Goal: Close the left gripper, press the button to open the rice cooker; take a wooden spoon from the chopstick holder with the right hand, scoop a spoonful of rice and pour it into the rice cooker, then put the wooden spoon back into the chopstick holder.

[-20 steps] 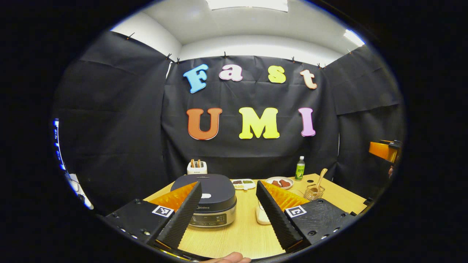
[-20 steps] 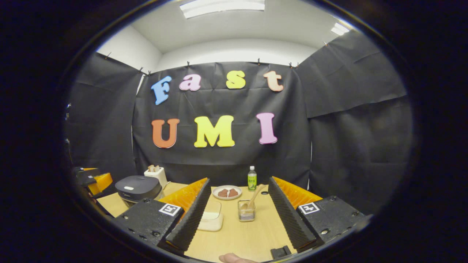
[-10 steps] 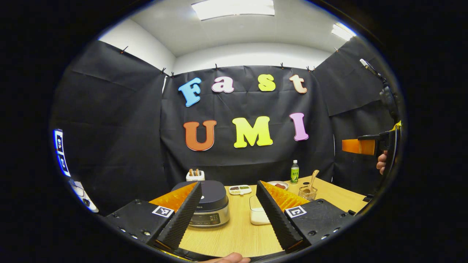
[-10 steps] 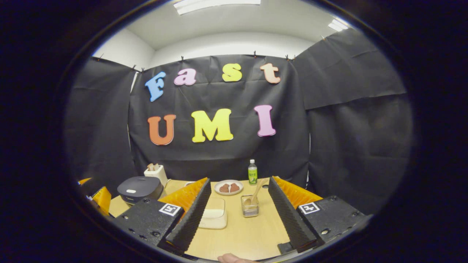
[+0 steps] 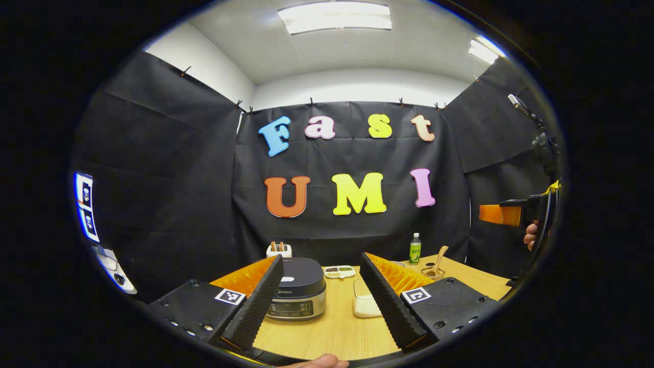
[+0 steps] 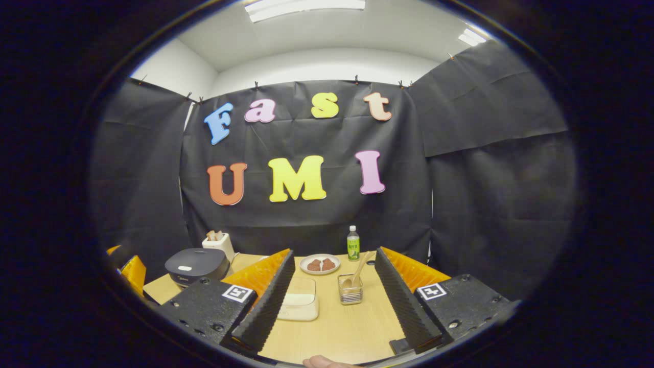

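My left gripper (image 5: 322, 294) hangs above the near edge of the wooden table (image 5: 332, 332), its fingers spread wide with nothing between them. Past them, in the left gripper view, the rice cooker (image 5: 298, 287) stands on the table with its dark lid down and its control panel facing me. Just to its right sits a clear rice container (image 5: 364, 302), partly hidden behind my right-side finger. Farther back I see a small divided dish (image 5: 339, 271), a white toaster (image 5: 279, 249) against the cloth wall, a green bottle (image 5: 415, 249), and the chopstick holder (image 5: 431, 272) with the wooden spoon (image 5: 438, 258) leaning up out of it. At the far right edge of that view my right gripper (image 5: 503, 214) is held up in the air, a hand (image 5: 531, 234) behind it.

In the right gripper view, my right gripper (image 6: 332, 296) is also wide apart and grips nothing. Between its fingers the rice container (image 6: 300, 305) lies nearest, to the left, and the chopstick holder (image 6: 350, 290) stands just beyond it to the right, the wooden spoon (image 6: 356, 272) tilted inside it. Behind them are a plate (image 6: 320, 265) with brown pieces and the green bottle (image 6: 353, 243). Well off to the left stand the closed rice cooker (image 6: 196, 264) and the toaster (image 6: 218, 243).
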A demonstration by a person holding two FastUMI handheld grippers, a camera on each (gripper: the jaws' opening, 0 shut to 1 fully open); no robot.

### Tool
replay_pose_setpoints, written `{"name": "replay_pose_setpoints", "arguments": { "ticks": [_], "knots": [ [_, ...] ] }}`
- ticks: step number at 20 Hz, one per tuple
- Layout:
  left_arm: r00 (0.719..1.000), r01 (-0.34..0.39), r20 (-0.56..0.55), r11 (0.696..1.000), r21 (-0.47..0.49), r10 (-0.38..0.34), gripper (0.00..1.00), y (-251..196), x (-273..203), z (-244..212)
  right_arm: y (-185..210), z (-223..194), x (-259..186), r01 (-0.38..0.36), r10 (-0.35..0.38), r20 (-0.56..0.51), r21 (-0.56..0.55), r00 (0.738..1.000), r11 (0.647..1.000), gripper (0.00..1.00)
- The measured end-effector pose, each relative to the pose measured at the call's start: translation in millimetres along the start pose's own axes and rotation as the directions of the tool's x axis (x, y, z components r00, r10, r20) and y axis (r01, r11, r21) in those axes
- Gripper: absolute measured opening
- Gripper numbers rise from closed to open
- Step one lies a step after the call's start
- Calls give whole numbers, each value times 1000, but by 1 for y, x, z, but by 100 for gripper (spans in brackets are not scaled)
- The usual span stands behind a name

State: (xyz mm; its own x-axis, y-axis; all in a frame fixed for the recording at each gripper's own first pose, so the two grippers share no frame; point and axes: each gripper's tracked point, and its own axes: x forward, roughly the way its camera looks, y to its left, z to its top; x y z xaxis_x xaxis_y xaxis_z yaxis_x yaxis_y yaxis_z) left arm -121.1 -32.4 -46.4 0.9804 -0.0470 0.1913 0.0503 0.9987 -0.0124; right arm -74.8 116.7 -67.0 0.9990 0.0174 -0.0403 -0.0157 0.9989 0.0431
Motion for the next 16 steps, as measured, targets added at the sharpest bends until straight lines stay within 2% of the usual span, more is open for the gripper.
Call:
{"name": "replay_pose_setpoints", "arguments": {
  "ticks": [2, 6, 7, 8, 9, 10, 11, 12, 13, 14, 16],
  "knots": [
    [1000, 13, 5, 1000, -19, -13, 95, 2, -2, 2, 1, -2, 0, 7, -7, 1, -19, 1000, 1000, 100],
    [1000, 1, 24, 999, -38, -1, 95, 17, -9, 6, 6, 5, -4, 7, -6, 27, -37, 1000, 999, 100],
    [1000, 6, 22, 999, -49, -5, 95, 17, -9, 6, 7, 7, -5, 5, -4, 38, -38, 999, 999, 92],
    [1000, 2, 19, 998, -56, -1, 95, 21, -10, 4, 9, 9, -7, -1, 3, 48, -44, 999, 999, 92],
    [1000, -6, 18, 998, -60, 7, 96, 26, -10, 3, 9, 11, -9, -4, 7, 58, -50, 998, 999, 100],
    [1000, -17, 17, 998, -64, 18, 95, 30, -9, 3, 9, 12, -9, -4, 7, 69, -55, 998, 998, 92],
    [1000, -23, 16, 997, -69, 24, 95, 33, -8, 1, 8, 14, -10, -2, 7, 77, -58, 997, 998, 92],
    [1000, -17, 11, 997, -76, 18, 96, 32, -8, -1, 7, 15, -11, 2, 3, 88, -58, 996, 998, 100],
    [1000, 2, 6, 997, -72, -1, 96, 28, -11, -3, 6, 17, -12, 9, -4, 99, -59, 995, 998, 100],
    [1000, 15, 11, 998, -67, -14, 96, 27, -16, -4, 4, 19, -13, 16, -10, 108, -62, 994, 998, 91],
    [1000, -10, 27, 997, -78, 12, 95, 41, -20, 1, 3, 21, -13, 22, -14, 124, -68, 992, 997, 91]
  ]
}}
